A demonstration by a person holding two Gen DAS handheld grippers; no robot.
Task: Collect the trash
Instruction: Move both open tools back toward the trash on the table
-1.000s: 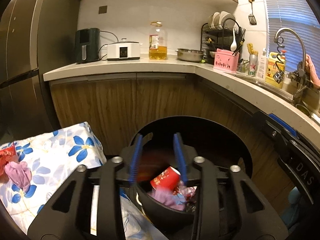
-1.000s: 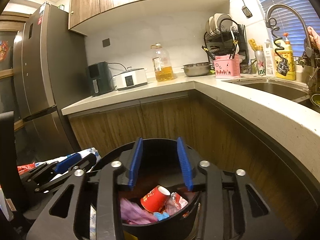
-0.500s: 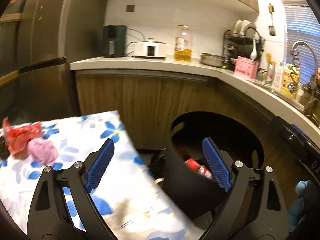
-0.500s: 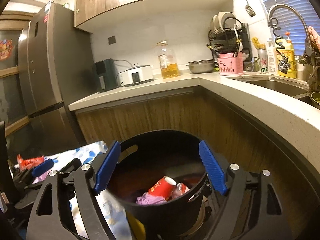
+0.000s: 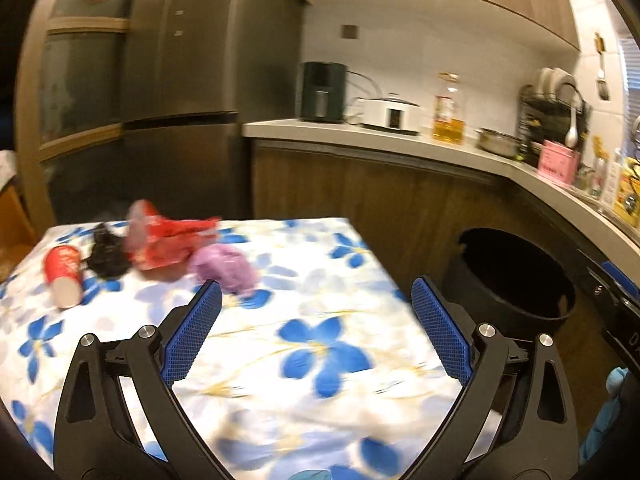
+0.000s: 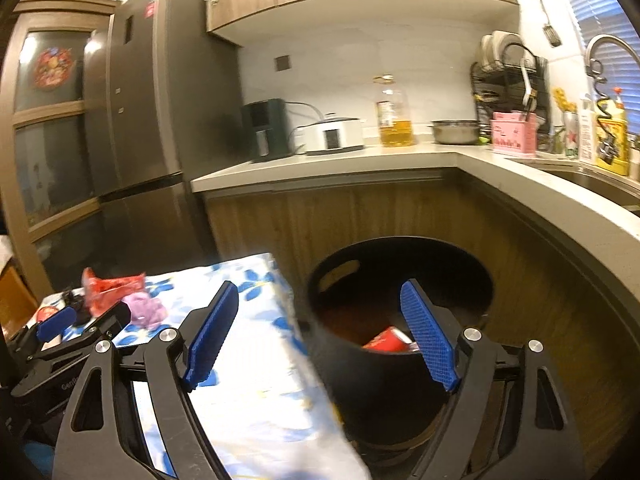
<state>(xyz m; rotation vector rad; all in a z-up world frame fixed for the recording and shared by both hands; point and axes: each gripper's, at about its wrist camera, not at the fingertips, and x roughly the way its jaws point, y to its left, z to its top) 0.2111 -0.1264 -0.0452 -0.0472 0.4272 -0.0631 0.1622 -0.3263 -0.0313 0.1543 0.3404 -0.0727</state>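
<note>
A table with a white, blue-flowered cloth [image 5: 320,344] holds trash at its far left: a red paper cup [image 5: 64,276] on its side, a black crumpled piece [image 5: 106,256], a red wrapper [image 5: 168,240] and a purple wad [image 5: 226,266]. My left gripper [image 5: 316,332] is open and empty above the cloth, short of the wad. A black bin [image 6: 400,320] stands right of the table with a red cup [image 6: 386,340] inside. My right gripper [image 6: 320,340] is open and empty over the table edge and bin rim. The left gripper [image 6: 56,322] shows in the right wrist view.
A wooden cabinet run with a grey L-shaped counter [image 6: 500,168] stands behind the bin, carrying appliances, an oil bottle, a dish rack and a sink. A dark fridge [image 5: 160,92] stands at the left behind the table. The bin also shows in the left wrist view [image 5: 516,276].
Both grippers opened wide and drew back from the bin. The left one swung left over the table, bringing the trash pile into view. The right one shifted left toward the table edge.
</note>
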